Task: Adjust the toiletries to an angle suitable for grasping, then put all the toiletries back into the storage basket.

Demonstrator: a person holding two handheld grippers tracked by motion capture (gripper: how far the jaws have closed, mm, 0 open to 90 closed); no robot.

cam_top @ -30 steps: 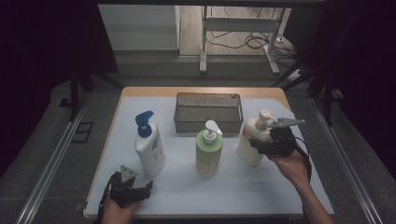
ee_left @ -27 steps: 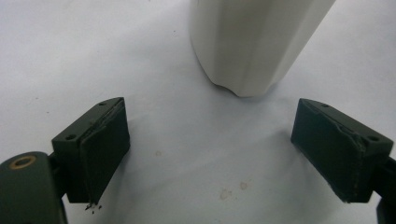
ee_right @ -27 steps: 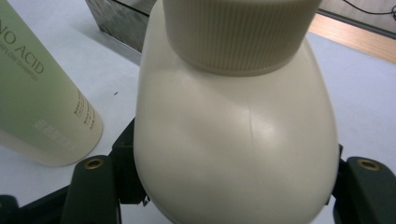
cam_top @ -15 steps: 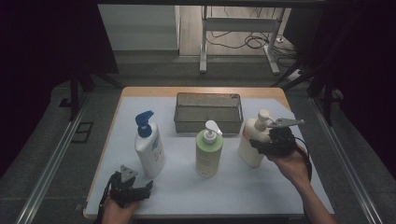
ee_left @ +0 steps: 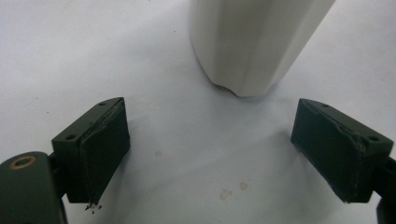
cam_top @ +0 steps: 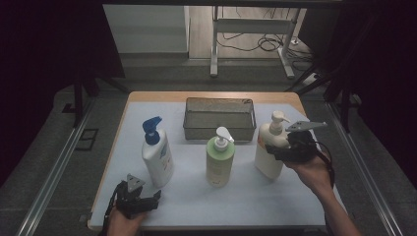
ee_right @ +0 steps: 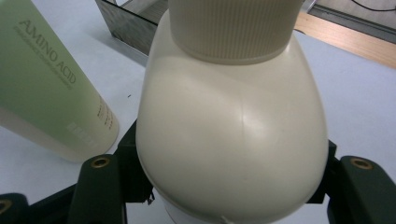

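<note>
Three pump bottles stand upright on the white mat. On the left is a white bottle with a blue pump (cam_top: 157, 155), its base (ee_left: 252, 46) just ahead of my left gripper. A green bottle (cam_top: 220, 160) (ee_right: 51, 84) stands in the middle. My right gripper (cam_top: 284, 152) (ee_right: 231, 154) is shut on the cream bottle (cam_top: 268, 150) (ee_right: 233, 140) at the right, one jaw pressed against each side of its body. My left gripper (cam_top: 136, 197) (ee_left: 210, 121) rests open near the front left edge, with bare mat between its jaws.
A grey metal mesh basket (cam_top: 220, 129) sits at the back centre of the mat (cam_top: 246, 196), behind the green bottle. The wooden table edge (cam_top: 211, 96) runs beyond it. Table legs and cables lie on the floor farther back.
</note>
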